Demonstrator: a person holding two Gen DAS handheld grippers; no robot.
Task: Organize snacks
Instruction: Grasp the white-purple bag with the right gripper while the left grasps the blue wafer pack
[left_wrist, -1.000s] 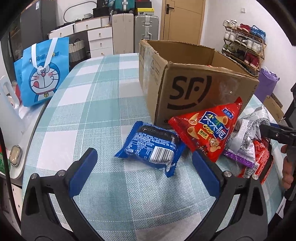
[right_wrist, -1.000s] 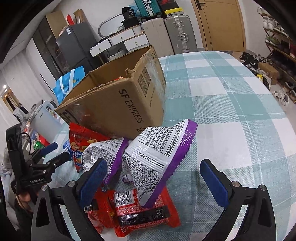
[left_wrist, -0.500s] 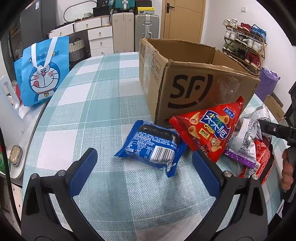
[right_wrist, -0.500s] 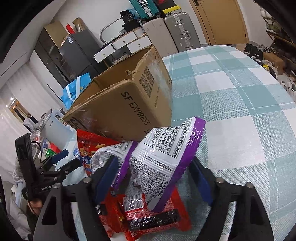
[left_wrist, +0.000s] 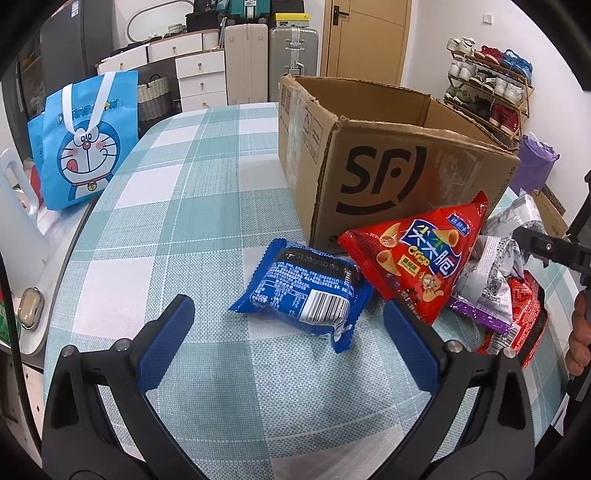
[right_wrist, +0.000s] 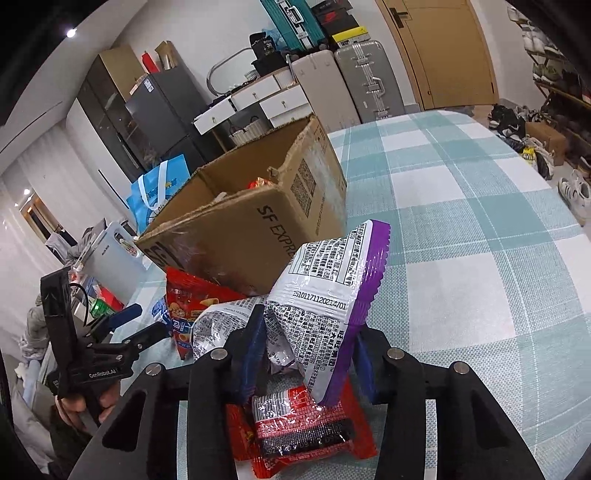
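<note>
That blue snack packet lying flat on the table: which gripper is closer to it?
Left. The left gripper is open just in front of the blue packet; the right gripper is farther off, shut on the purple-edged bag.

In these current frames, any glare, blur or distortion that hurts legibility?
Left wrist view: sharp, strong fisheye bending, dark corners; blue packet barcode readable. Right wrist view: sharp too, glare on the purple-edged bag and red packet, ceiling lights flare top left.
</note>
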